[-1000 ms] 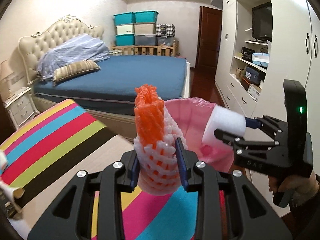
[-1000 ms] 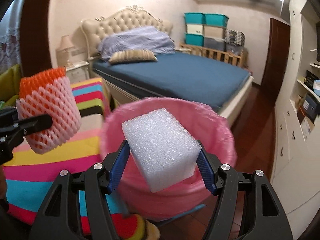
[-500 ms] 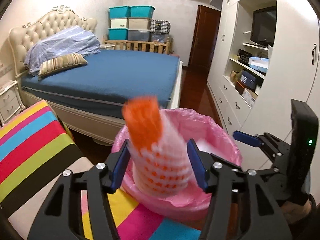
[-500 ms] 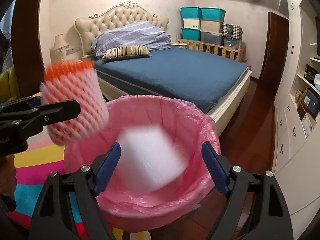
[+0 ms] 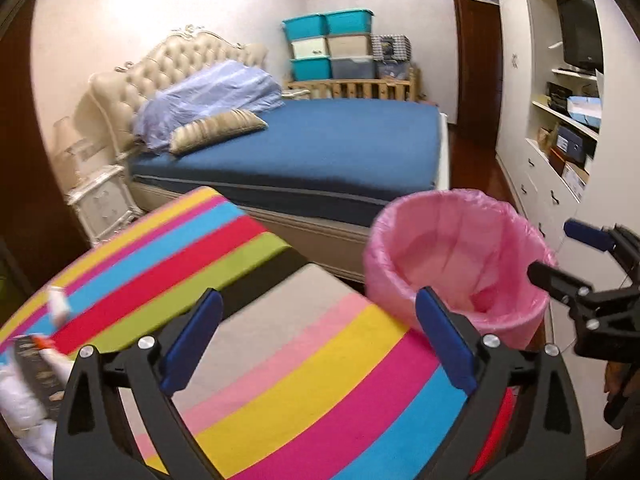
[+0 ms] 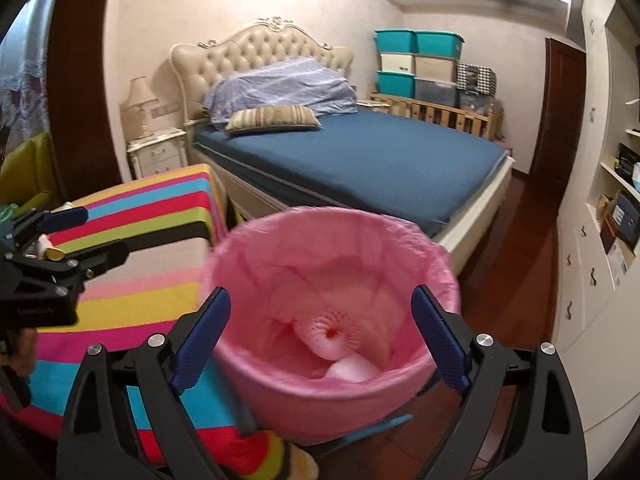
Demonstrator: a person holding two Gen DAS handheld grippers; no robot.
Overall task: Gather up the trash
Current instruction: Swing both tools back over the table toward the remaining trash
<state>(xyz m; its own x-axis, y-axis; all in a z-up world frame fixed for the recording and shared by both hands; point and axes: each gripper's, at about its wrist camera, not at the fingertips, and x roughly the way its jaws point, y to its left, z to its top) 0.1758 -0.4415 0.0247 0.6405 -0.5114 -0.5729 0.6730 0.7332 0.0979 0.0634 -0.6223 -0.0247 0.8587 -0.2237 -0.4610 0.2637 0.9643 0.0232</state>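
Trash: we judge the foam net (image 6: 329, 334) and foam block (image 6: 352, 370) in the bin (image 6: 280, 384) light, soft, squashable.
Left hand-held gripper (image 5: 316, 344): just opened wide, empty.
Right hand-held gripper (image 6: 320, 338): likewise.
Bench (image 5: 320, 380) scraps (image 5: 28, 376): we'd pinch them mid-body.

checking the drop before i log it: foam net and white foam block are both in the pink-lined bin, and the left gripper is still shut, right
Not quite. The left gripper is open with nothing between its fingers, as the left wrist view shows; its jaws have just been opening. The foam net and white foam block do lie in the pink-lined bin.

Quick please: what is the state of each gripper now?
Left gripper: open, just been opening, holds nothing.
Right gripper: open, just been opening, holds nothing.
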